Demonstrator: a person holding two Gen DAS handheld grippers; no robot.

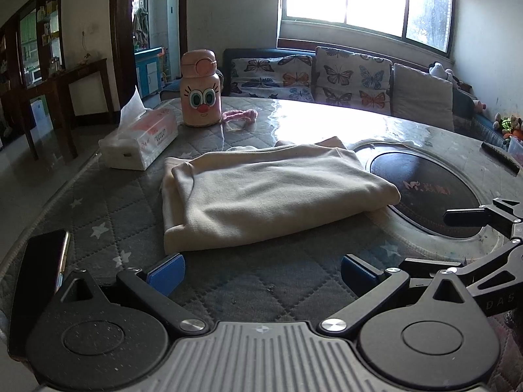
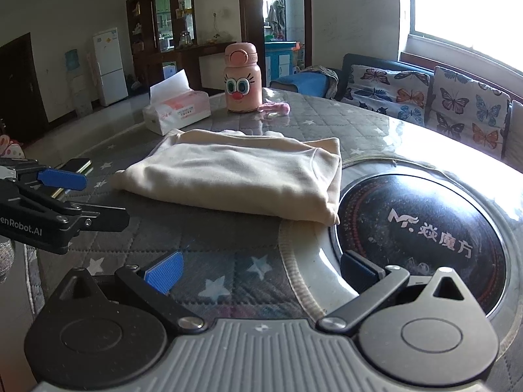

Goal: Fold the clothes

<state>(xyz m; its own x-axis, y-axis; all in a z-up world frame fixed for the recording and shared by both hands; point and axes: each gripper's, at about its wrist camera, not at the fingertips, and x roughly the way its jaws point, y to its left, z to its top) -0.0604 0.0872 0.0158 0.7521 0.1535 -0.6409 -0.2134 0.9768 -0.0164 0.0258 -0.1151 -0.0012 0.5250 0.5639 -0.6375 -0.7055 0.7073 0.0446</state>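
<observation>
Cream folded garment (image 1: 261, 192) on the table (image 1: 108, 209), left claw (image 1: 261, 274) and right claw (image 2: 261, 274) wide apart, empty.

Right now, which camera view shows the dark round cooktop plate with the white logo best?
The right wrist view: the cooktop plate lies close and large, with its white logo readable. In the left wrist view the cooktop plate is farther, darker, and the right gripper covers part of its edge.

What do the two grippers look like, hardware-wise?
Both match: left gripper and right gripper have black linkage arms, round black pivot housings, silver bolts, a ribbed grey centre plate and ribbed blue finger pads. White lettering ending "enRobot.AI" marks the left one's side.
</observation>
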